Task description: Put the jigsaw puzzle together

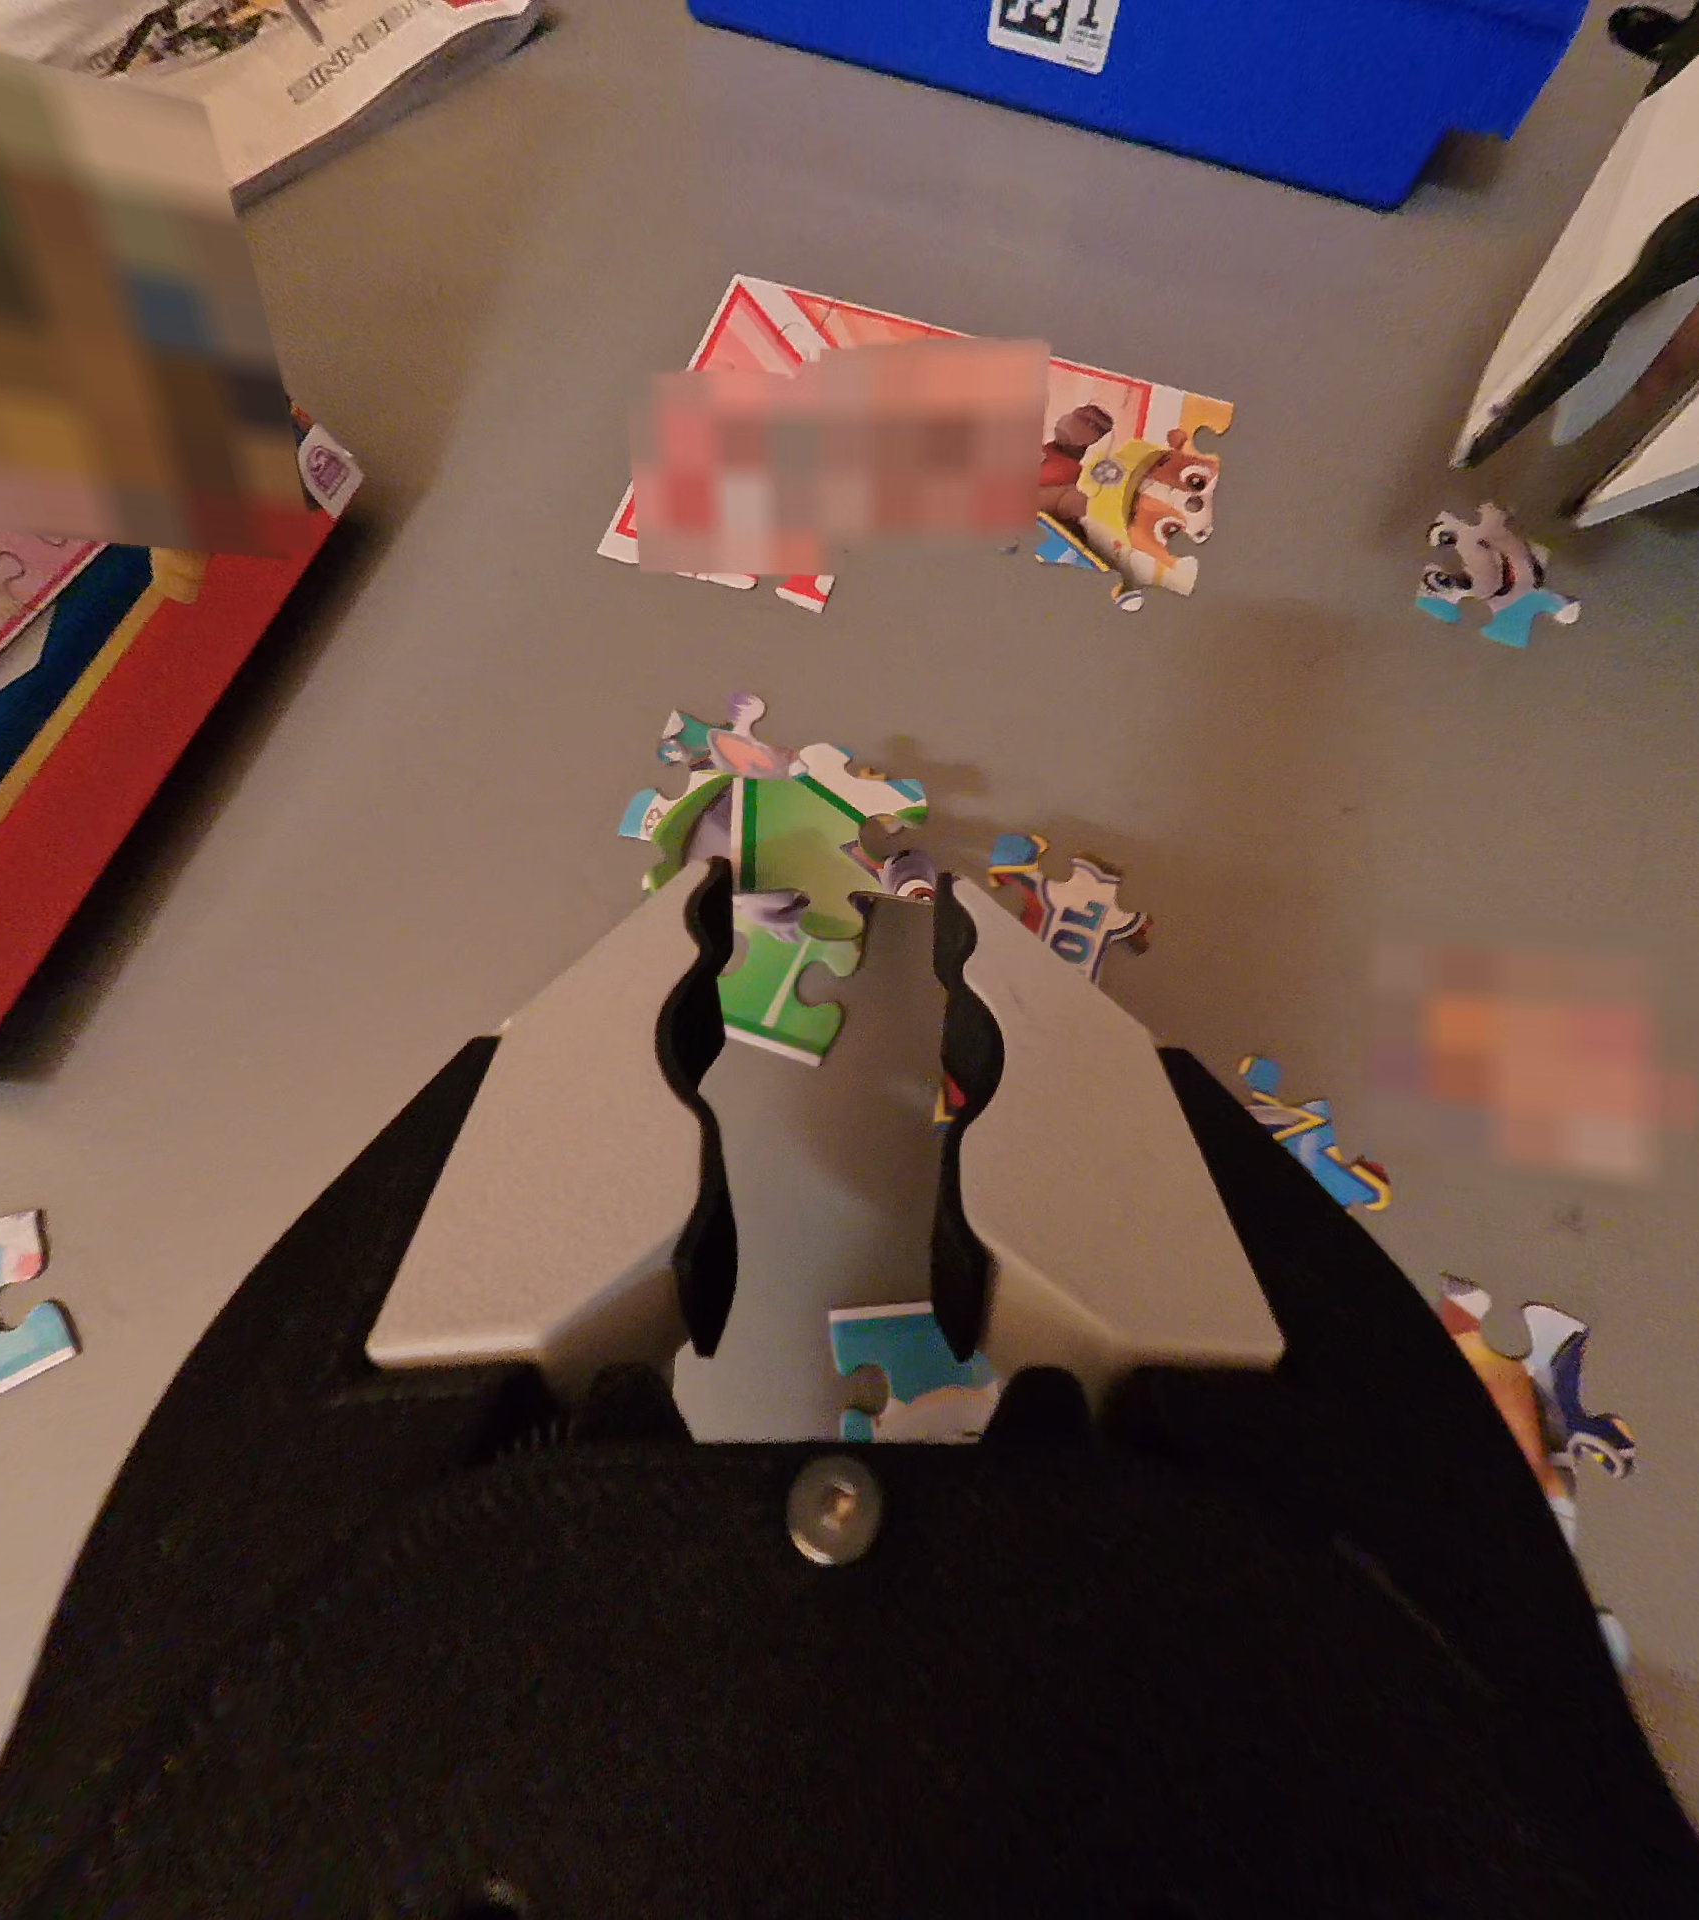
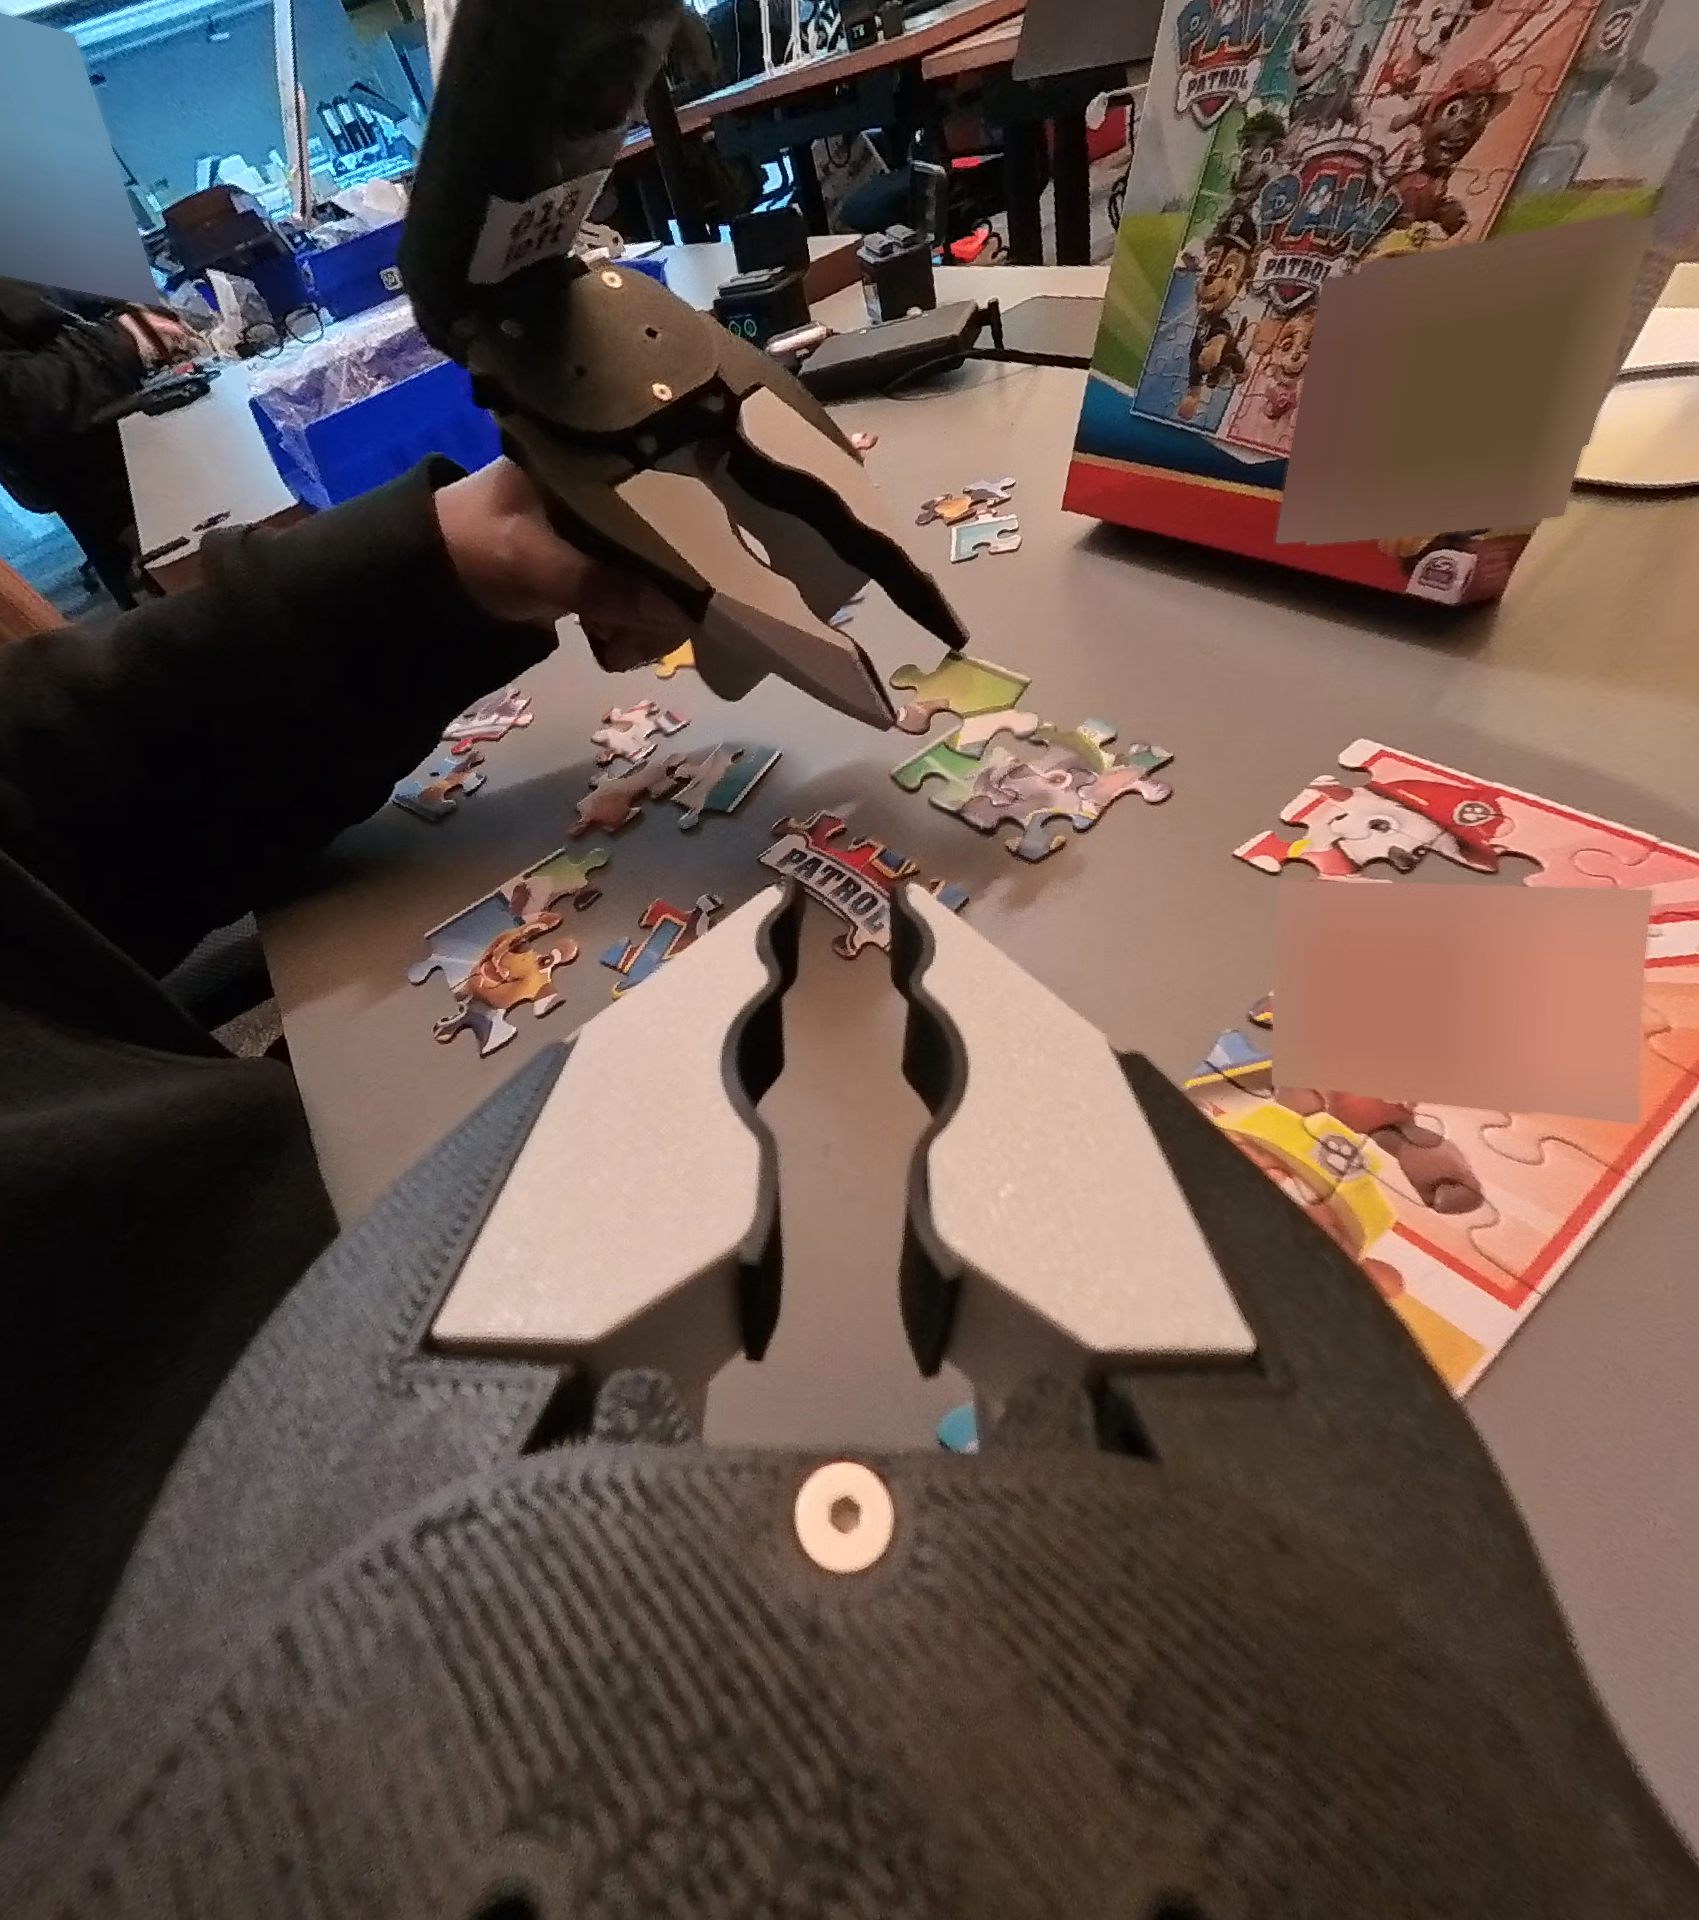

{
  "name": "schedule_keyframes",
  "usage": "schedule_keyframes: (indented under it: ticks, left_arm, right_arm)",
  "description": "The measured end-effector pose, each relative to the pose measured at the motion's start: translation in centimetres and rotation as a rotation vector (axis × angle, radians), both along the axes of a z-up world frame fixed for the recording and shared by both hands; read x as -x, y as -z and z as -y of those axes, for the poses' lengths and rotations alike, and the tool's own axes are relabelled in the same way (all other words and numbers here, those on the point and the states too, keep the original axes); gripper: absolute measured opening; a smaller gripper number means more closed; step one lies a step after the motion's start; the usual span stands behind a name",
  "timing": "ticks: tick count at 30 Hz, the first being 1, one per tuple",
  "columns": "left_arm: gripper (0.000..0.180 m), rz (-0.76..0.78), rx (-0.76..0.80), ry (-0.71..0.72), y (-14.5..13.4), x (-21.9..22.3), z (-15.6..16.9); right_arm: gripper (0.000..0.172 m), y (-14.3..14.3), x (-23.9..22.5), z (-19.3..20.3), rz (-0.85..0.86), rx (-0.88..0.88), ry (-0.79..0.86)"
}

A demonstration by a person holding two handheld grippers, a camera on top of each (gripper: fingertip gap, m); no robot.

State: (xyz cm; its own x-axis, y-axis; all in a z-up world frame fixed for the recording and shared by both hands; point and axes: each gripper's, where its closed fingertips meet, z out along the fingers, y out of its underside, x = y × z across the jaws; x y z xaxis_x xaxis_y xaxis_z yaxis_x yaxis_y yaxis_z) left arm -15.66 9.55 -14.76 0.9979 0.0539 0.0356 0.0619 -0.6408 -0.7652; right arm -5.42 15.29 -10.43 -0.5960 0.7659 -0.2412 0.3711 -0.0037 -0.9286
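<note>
My left gripper (image 1: 829,878) is shut on a green puzzle piece (image 1: 783,831); each fingertip presses on one edge of it. The right wrist view shows this gripper (image 2: 923,681) holding the piece (image 2: 975,681) just above the grey table (image 2: 1240,665), beside a joined cluster of pieces (image 2: 1042,779). Another green piece (image 1: 783,997) lies under the left jaws. My right gripper (image 2: 850,891) is open and empty, its fingers narrowly apart above a red-and-white banner piece (image 2: 850,883). In the left wrist view the right gripper (image 1: 1525,483) hovers over a white-dog piece (image 1: 1494,577).
A partly assembled red-bordered puzzle (image 1: 1125,478) (image 2: 1447,821) lies on the table. The puzzle box (image 2: 1240,260) (image 1: 76,707) stands nearby. A blue bin (image 1: 1188,94) and a booklet (image 1: 325,94) lie at the far side. Loose pieces (image 2: 502,956) are scattered around. A sleeved arm (image 2: 149,748) holds the left gripper. The left gripper's tips are roughly 12 centimeters from the right gripper's.
</note>
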Motion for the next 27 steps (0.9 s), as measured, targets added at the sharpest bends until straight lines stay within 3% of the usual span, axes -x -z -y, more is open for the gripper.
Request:
schedule_keyframes:
  ticks: [27]
  left_arm:
    - [0.036, -0.002, 0.008, -0.003, 0.6, 0.1, 0.6]
  right_arm:
    - [0.015, 0.2, 0.1, -0.1, 0.006, 0.001, -0.002]
